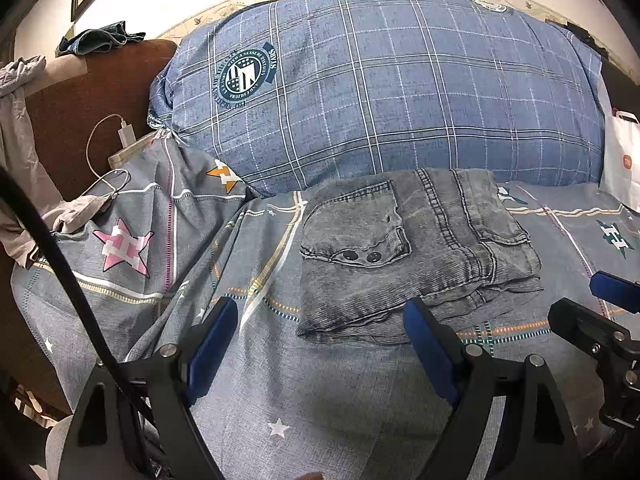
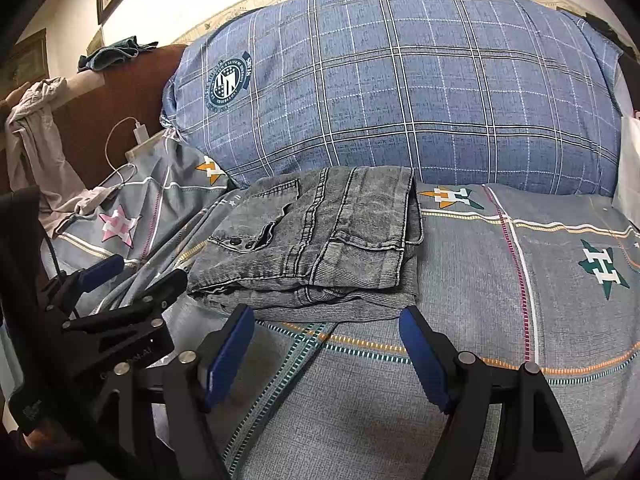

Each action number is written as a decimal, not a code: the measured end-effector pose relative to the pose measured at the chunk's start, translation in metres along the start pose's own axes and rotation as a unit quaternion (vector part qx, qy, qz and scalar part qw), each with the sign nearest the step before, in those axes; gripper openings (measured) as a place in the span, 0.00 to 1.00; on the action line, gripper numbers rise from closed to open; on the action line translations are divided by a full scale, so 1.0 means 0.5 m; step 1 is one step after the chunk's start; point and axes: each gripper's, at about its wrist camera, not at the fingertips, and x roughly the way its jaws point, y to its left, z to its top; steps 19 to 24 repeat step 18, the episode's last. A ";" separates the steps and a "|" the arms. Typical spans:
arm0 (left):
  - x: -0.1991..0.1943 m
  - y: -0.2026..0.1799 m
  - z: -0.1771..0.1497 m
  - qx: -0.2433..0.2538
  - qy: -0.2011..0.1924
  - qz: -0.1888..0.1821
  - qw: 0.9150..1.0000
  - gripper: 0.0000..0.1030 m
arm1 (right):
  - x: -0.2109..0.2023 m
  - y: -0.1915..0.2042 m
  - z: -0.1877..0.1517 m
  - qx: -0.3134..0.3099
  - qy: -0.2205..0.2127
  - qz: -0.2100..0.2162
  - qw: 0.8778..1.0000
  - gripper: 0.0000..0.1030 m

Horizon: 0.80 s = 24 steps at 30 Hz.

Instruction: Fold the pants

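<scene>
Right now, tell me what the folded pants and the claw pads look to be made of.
Folded pants: grey washed denim by the look, matte, with faded streaks, raised stitched seams and metal snap buttons.
Left claw pads: blue, dull, probably rubber or soft plastic, on black rigid arms. Right claw looks the same.

Both grippers open, side by side, empty.

The left gripper points forward and downward, its blue-padded jaws spread wide with nothing between them; its fingers are black with blue pads. The right gripper is angled downward the same way, its jaws equally wide apart and gripping nothing. Each shows at the edge of the other's view: the right one at the far right of the left wrist view, the left one at the far left of the right wrist view.
</scene>
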 end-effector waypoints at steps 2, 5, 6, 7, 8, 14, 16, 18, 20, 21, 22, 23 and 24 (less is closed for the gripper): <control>0.002 0.000 -0.001 0.000 0.001 -0.001 1.000 0.83 | 0.001 0.000 0.000 0.000 0.001 0.000 1.000 0.76; 0.012 -0.002 -0.004 0.003 0.008 -0.011 1.000 0.83 | 0.009 -0.001 -0.004 -0.001 0.005 -0.001 1.000 0.76; 0.021 -0.005 -0.006 0.005 0.016 -0.021 1.000 0.83 | 0.015 -0.002 -0.007 -0.001 0.010 -0.003 1.000 0.76; 0.030 -0.008 -0.008 0.006 0.026 -0.027 0.999 0.83 | 0.021 -0.003 -0.009 -0.002 0.014 -0.005 1.000 0.76; 0.038 -0.010 -0.010 0.005 0.036 -0.032 0.999 0.83 | 0.030 -0.005 -0.012 -0.003 0.020 -0.009 1.000 0.76; 0.055 -0.018 -0.017 0.006 0.058 -0.047 0.997 0.83 | 0.053 -0.024 -0.021 0.016 0.041 -0.012 0.999 0.76; 0.051 -0.019 -0.020 0.006 0.049 -0.043 0.998 0.83 | 0.054 -0.029 -0.023 0.018 0.043 -0.017 0.999 0.76; 0.045 -0.014 -0.017 0.003 0.046 -0.047 0.998 0.83 | 0.051 -0.033 -0.022 0.022 0.043 -0.019 0.999 0.76; 0.045 -0.014 -0.017 0.003 0.046 -0.047 0.998 0.83 | 0.051 -0.033 -0.022 0.022 0.043 -0.019 0.999 0.76; 0.045 -0.014 -0.017 0.003 0.046 -0.047 0.998 0.83 | 0.051 -0.033 -0.022 0.022 0.043 -0.019 0.999 0.76; 0.045 -0.014 -0.017 0.003 0.046 -0.047 0.998 0.83 | 0.051 -0.033 -0.022 0.022 0.043 -0.019 0.999 0.76; 0.045 -0.014 -0.017 0.003 0.046 -0.047 0.998 0.83 | 0.051 -0.033 -0.022 0.022 0.043 -0.019 0.999 0.76; 0.045 -0.014 -0.017 0.003 0.046 -0.047 0.998 0.83 | 0.051 -0.033 -0.022 0.022 0.043 -0.019 0.999 0.76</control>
